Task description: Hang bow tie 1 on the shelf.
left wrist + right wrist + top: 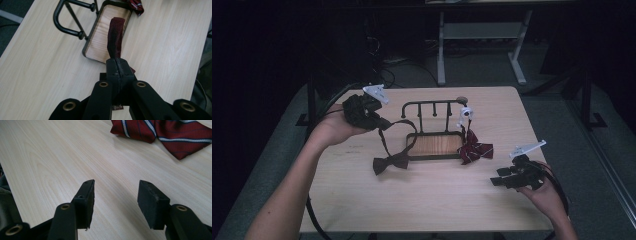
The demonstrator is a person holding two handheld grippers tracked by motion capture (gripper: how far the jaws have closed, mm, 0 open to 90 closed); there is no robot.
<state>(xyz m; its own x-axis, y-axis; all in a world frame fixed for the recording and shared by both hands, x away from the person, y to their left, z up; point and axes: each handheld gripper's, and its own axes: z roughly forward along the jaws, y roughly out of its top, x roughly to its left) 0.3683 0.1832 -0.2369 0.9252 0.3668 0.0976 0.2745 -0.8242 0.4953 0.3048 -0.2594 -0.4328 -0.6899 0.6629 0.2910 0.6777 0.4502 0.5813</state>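
Partly hidden strap [115, 37], bow tie [391, 163] dim

Left tongs [379, 121] gripped the strap [384, 137] of the dark bow tie [390, 162], lifted beside the rack [434, 127]. The striped bow tie [475, 150] lay at the rack's right end. Right tongs [502, 180] hovered open over the desk [422, 200].

The striped bow tie [162, 135] is cut off by the top edge of the right gripper view. In the left gripper view, the dark strap [115, 35] disappears between the pressed-together jaws, and the rack [72, 17] runs past the top edge.
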